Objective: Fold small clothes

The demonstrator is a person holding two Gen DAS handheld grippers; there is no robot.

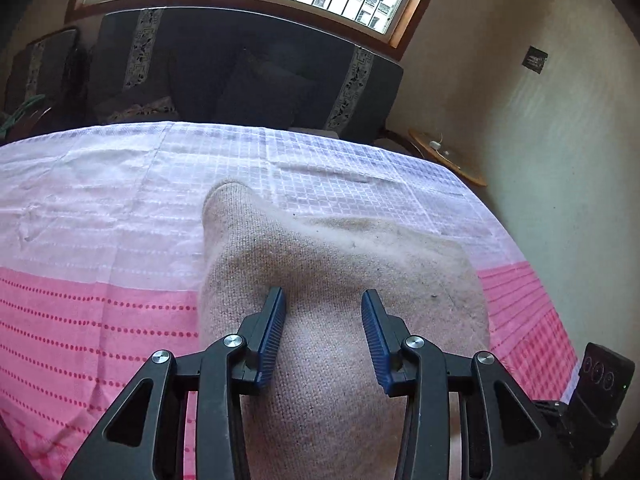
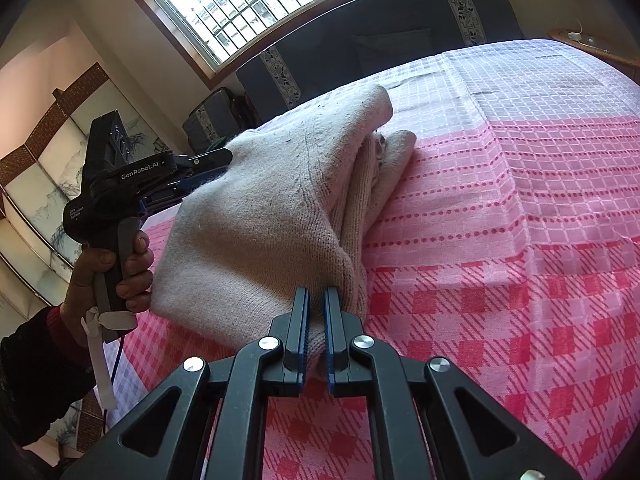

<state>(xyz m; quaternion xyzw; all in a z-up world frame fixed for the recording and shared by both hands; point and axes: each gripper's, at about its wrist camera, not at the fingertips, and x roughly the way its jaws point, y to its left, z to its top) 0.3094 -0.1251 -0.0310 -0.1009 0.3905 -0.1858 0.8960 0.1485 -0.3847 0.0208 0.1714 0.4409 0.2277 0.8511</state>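
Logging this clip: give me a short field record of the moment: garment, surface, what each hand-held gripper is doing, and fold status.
garment: beige knit garment, bunched and partly lifted
surface: pink and white checked cloth
left hand-held gripper: jaws apart, knit between and under them, pads not seen pressing
right hand-held gripper: shut on a garment edge
left hand: grips the left handle
fold status: not yet flat or finished

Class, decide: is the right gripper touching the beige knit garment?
Touching. The right wrist view shows the right gripper shut on a fold of the garment, fabric pinched between its pads.
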